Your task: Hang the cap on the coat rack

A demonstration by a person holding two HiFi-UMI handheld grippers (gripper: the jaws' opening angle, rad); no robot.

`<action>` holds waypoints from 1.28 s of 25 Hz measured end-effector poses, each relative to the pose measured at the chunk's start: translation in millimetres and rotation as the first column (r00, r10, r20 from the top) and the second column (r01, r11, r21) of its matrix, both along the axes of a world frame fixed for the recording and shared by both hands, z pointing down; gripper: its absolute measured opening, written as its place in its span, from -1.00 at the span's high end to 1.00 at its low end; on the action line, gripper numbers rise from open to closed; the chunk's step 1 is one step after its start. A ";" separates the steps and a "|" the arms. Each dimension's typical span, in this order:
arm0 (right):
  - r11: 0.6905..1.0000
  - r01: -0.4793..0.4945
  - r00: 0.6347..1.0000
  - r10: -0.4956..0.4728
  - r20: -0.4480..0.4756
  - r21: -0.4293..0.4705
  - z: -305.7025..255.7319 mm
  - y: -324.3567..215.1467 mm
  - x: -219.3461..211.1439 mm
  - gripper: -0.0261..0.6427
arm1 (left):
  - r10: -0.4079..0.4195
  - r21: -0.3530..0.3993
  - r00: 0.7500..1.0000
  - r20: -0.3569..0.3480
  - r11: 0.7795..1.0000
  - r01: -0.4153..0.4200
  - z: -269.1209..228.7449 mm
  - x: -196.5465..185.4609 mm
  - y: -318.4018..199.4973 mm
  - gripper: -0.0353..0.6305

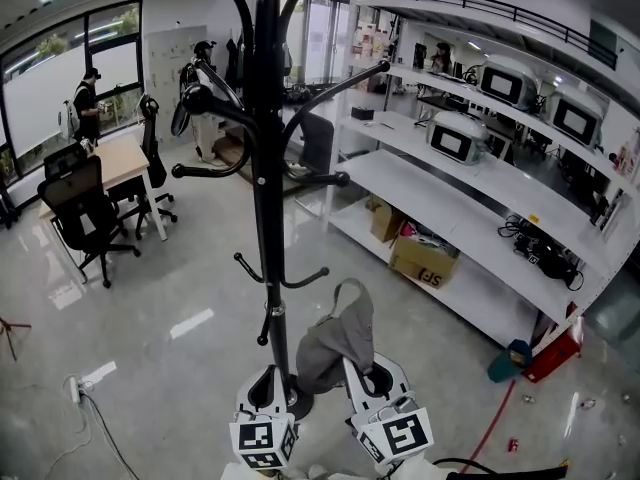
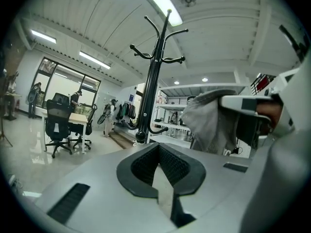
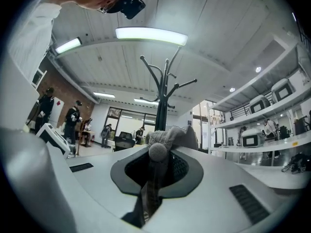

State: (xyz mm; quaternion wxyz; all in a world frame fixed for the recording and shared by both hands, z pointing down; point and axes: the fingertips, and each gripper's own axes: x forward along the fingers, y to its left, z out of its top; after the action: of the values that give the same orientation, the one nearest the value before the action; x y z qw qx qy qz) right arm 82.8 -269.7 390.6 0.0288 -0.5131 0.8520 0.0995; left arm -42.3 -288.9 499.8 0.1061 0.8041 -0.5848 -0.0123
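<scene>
Left tongs (image 1: 268, 383) closed with nothing between them, low down just beside the coat rack (image 1: 265, 168) pole. Grey cap (image 1: 335, 340) is just right of the pole, not on any hook. Right tongs (image 1: 372, 376) are clamped on the cap's fabric, and the cap sticks out ahead of them. White shelves (image 1: 470, 183) further right.

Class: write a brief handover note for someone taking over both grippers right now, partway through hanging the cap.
Right gripper: shut on the grey cap, held low by the coat rack.
Left gripper: shut, empty, beside the right one.
Done: cap is in hand.
Left: raise it to a free hook, hang it, let go.
</scene>
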 end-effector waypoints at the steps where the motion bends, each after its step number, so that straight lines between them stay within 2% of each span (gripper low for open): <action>1: 1.000 0.004 1.000 -0.004 0.003 0.017 -7.3 -0.3 0.7 0.82 | -0.001 -0.001 1.000 0.000 1.000 0.001 -0.1 0.6 0.2 0.89; 13: 0.978 0.047 0.998 -0.054 0.026 0.201 -80.2 -1.1 5.2 0.83 | -0.019 0.011 1.000 -0.005 1.000 0.019 -3.1 -1.2 -1.2 0.89; 20: 0.964 0.065 0.996 -0.076 0.035 0.260 -108.6 -1.6 5.0 0.83 | -0.038 0.005 0.999 -0.009 0.999 0.038 -3.2 -10.9 -2.5 0.89; 32: 0.909 0.125 0.991 -0.133 -0.007 0.398 -163.5 0.5 -6.6 0.83 | -0.062 -0.011 0.998 -0.021 0.998 0.062 3.6 -17.6 -9.5 0.89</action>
State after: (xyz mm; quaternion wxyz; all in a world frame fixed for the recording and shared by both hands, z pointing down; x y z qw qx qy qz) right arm 76.2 -269.2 227.1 0.1474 -0.4404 0.8457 0.2630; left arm -59.9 -298.4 503.4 0.1163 0.7848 -0.6084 -0.0211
